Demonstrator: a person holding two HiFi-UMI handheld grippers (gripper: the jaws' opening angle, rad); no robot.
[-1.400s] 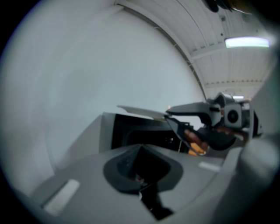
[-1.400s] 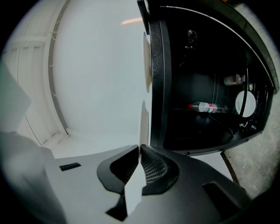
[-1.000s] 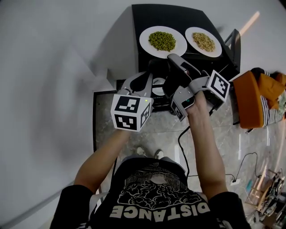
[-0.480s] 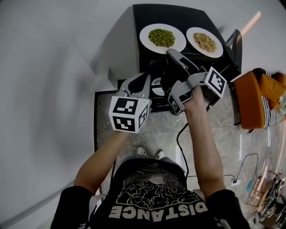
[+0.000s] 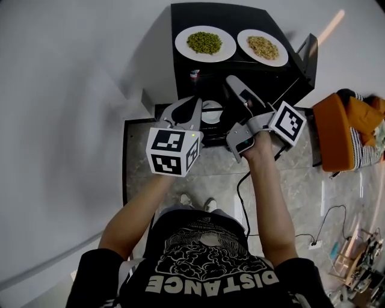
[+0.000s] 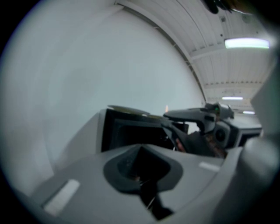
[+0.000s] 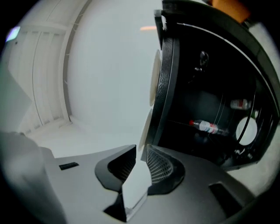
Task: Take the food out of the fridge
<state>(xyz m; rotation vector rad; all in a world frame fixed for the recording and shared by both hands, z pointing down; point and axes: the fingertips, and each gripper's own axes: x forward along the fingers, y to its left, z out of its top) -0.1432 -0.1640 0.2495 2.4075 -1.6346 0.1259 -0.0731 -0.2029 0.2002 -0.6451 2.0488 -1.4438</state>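
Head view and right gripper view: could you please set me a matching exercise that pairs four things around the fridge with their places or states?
Things:
1. plate of green food
2. plate of tan food
3. bottle
4. fridge door

Places or states:
A. inside the fridge
B. swung open
C. on the fridge top, right side in the head view
D. on the fridge top, left side in the head view

Pairs: 1-D; 2-C; 3-A; 4-B

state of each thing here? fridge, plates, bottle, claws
Black mini fridge: door open
White plate of green peas: on the fridge top
White plate of brown grains: on the fridge top
White plate inside the fridge: not taken out
Clear plastic bottle: lying on a shelf inside
Left claw: shut, empty
Right claw: opening, nothing between
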